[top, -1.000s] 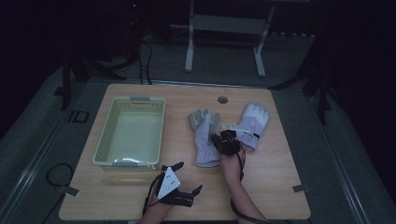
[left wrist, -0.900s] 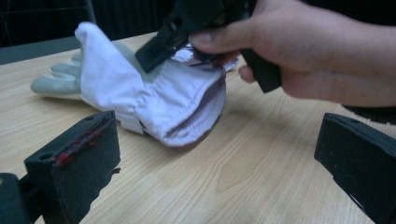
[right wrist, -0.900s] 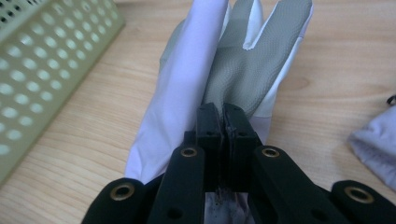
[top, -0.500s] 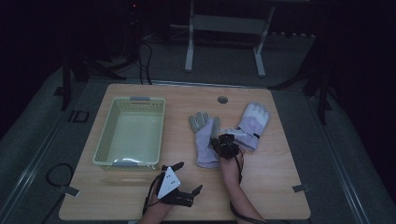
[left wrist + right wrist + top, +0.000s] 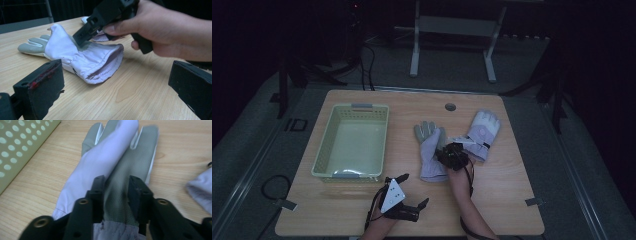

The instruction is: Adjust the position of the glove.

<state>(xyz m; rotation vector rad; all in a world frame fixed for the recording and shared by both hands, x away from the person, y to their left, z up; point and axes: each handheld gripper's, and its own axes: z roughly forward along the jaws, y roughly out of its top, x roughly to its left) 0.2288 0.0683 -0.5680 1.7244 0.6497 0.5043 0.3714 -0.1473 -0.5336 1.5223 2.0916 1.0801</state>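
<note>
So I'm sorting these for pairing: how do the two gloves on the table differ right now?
The left glove lies straight, fingers pointing away from the person, beside the basket; the right glove is angled to the right. The right hand-held gripper has its jaws astride the left glove's grey panel; the right glove lies apart from them. The left glove shows grey fingers; the right glove looks paler. Both are pale fabric gloves lying flat.

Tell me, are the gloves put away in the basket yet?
Not yet. The green basket looks empty, and both gloves lie on the table. In hand: the right gripper sits down on the left glove, jaws either side of a fold of it, not visibly closed. The left gripper waits open near the table's front edge. The other glove is untouched. Putting them in the basket is only my guess.
</note>
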